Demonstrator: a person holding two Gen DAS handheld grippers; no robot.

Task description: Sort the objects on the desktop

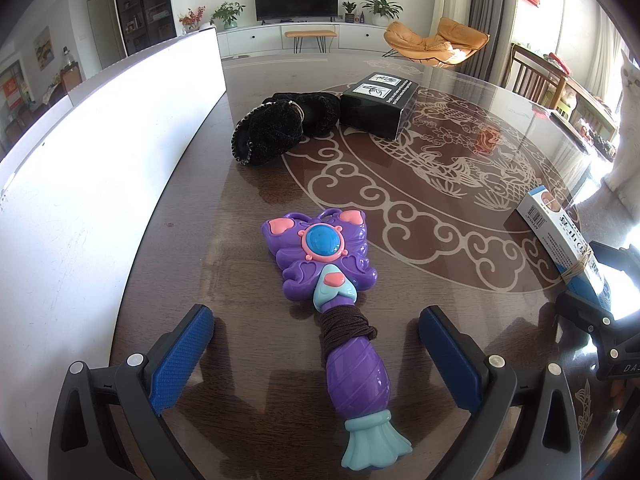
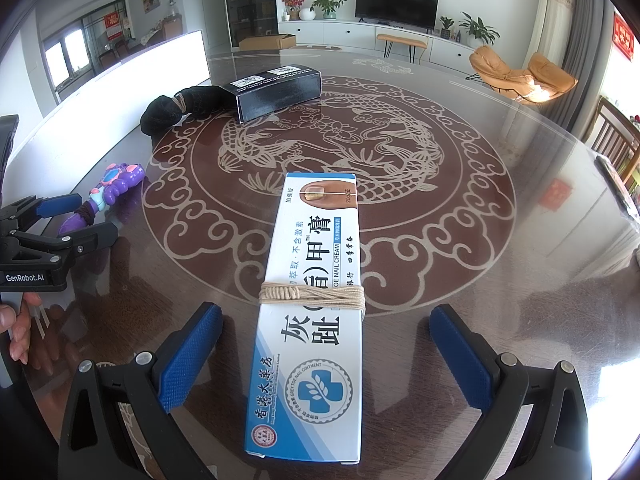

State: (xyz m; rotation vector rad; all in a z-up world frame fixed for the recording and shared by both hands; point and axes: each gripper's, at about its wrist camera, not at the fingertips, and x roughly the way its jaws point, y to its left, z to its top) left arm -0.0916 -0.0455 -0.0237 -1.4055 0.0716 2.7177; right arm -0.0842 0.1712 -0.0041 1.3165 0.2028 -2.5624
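The wand (image 1: 324, 308), a purple butterfly toy with brown cord wound round its neck, lies flat on the surface (image 1: 400, 208), handle toward the left hand-held gripper (image 1: 316, 344), whose blue pads (image 1: 182, 350) stand released on either side of the handle without touching it. The cream box (image 2: 312, 300), white and blue with tan string tied round its middle, lies lengthwise between the pads of the right hand-held gripper (image 2: 324, 348), also spread wide and clear of the carton.

Both grasps look about to be made. For the wand, closing across the cord wrap or the ribbed handle just behind it should give the best hold (the cord is less slippery than glossy plastic); the heavy butterfly head will want to droop, so gripping nearer the neck than the tail fin is wiser. For the box, squeeze the long side walls near the string and gently, since thin card probably dents.

Farther off, a black box (image 1: 378, 108) touches a black fuzzy bundle (image 1: 280, 128) near the white board (image 1: 100, 152) at the surface's left edge. A white cat (image 1: 624, 152) sits at the right edge, worth minding when lifting.
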